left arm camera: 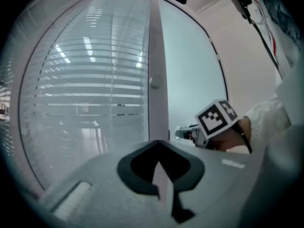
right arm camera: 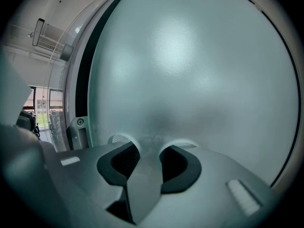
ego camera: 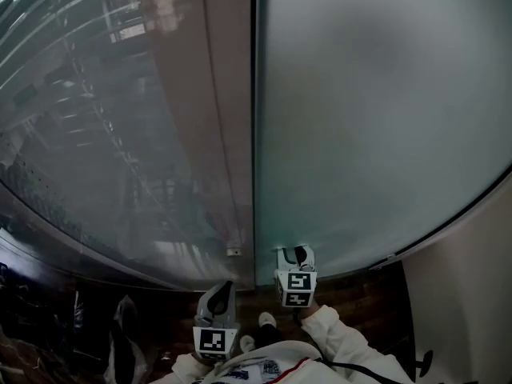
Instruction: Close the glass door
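Note:
The frosted glass door fills the right of the head view, and its left edge runs along a grey frame post. My right gripper points at the foot of that door near this edge. In the right gripper view its jaws stand apart with only the frosted pane between and ahead of them. My left gripper hangs back to the left, off the glass. Its jaws meet at the tips, holding nothing, and face the post.
Left of the post is a fixed glass panel with blinds. A small metal bracket sits by the dark strip at the door's edge. A white wall stands at the right. The floor is dark wood, and dark bags lie at the lower left.

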A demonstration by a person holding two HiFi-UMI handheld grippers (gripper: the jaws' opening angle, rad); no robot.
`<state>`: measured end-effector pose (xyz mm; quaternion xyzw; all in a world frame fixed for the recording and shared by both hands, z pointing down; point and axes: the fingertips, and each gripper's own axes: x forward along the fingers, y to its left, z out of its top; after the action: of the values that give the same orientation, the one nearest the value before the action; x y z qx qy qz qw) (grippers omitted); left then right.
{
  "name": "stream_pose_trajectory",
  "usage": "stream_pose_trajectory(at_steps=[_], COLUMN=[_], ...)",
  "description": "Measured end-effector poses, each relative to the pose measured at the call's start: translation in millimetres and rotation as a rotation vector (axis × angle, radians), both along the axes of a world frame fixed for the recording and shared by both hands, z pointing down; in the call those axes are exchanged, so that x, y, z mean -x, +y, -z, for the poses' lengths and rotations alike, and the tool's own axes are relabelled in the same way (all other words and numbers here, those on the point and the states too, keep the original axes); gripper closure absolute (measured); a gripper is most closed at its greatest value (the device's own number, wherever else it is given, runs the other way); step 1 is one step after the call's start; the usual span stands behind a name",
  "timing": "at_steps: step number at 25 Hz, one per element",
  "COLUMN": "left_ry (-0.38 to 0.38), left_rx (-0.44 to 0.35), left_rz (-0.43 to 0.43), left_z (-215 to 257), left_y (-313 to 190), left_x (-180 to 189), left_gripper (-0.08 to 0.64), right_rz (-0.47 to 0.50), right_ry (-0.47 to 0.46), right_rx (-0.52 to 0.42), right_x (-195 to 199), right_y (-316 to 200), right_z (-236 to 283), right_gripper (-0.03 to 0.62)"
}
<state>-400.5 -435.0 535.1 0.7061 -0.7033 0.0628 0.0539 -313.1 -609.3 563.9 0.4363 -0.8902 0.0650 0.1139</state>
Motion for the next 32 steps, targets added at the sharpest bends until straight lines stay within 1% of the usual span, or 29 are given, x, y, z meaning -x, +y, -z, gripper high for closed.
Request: stream_pose_trajectory(at_steps=[3, 5, 7, 8, 9, 11, 13, 16, 18, 20, 22, 24, 27, 29, 32], left_ry=[-0.021, -0.025, -0.02, -0.016, -0.012, -0.001, 0.027, 0.053, 0.066, 0.082, 0.071, 0.04, 0.012, -0.005, -0.02], left_rx=[0.001, -0.008, -0.014, -0.01, -0.002, 0.017, 0.035, 0.05, 0.056, 0.048, 0.032, 0.021, 0.009, 0.007, 0.007], left_rz=[-0.008, -0.012, -0.005, -0.002, 0.0, 0.001, -0.008, -0.026, -0.036, -0.03, -0.021, -0.009, 0.011, 0.025, 0.045], left_z=[7.8, 14.1, 8.8, 4.5, 0.0, -8.8, -14.7, -26.2, -23.2, -17.8, -14.1, -15.1, -10.3, -8.8, -8.7], left_y=[12.9, 24.9, 41.4, 50.0, 58.1, 71.9, 82.1, 92.2, 96.2, 99.9, 105.4, 112.1, 121.9, 136.1, 161.4], left_x=[-4.9, -7.5, -7.5, -8.0, -9.2, -13.5, -22.0, -32.0, -38.8, -43.4, -46.3, -52.2, -73.7, -87.3, -104.0], left_gripper=[0.557, 0.557, 0.557, 0.557, 0.557, 0.557, 0.557, 0.557, 0.557, 0.557, 0.557, 0.557, 0.557, 0.557, 0.557], right_rz=[-0.021, -0.036, -0.054, -0.061, -0.065, -0.067, -0.065, -0.061, -0.054, -0.047, -0.035, -0.023, 0.021, 0.058, 0.084], right_ry=[0.039, 0.035, 0.009, -0.006, -0.017, -0.03, -0.042, -0.048, -0.037, -0.023, -0.023, -0.033, -0.056, -0.072, -0.096], right_rx=[0.005, 0.006, -0.01, -0.017, -0.019, -0.007, 0.013, 0.047, 0.057, 0.046, 0.034, 0.026, -0.004, -0.036, -0.062], right_x=[-11.1, -24.1, -41.0, -50.2, -58.9, -73.7, -86.1, -97.3, -102.7, -107.6, -112.1, -121.1, -141.1, -154.0, -175.5], right_y=[7.5, 23.5, 45.9, 58.6, 71.6, 97.2, 121.3, 148.3, 161.4, 171.9, 181.1, 189.1, 204.8, 225.4, 258.0], right_z=[-0.3, 3.2, 8.7, 10.3, 10.6, 9.0, 7.8, 5.3, 4.3, 7.4, 12.5, 16.4, 27.6, 38.4, 48.5], right_gripper=[0.452, 0.449, 0.484, 0.579, 0.584, 0.586, 0.586, 0.586, 0.586, 0.586, 0.586, 0.586, 0.586, 0.586, 0.586])
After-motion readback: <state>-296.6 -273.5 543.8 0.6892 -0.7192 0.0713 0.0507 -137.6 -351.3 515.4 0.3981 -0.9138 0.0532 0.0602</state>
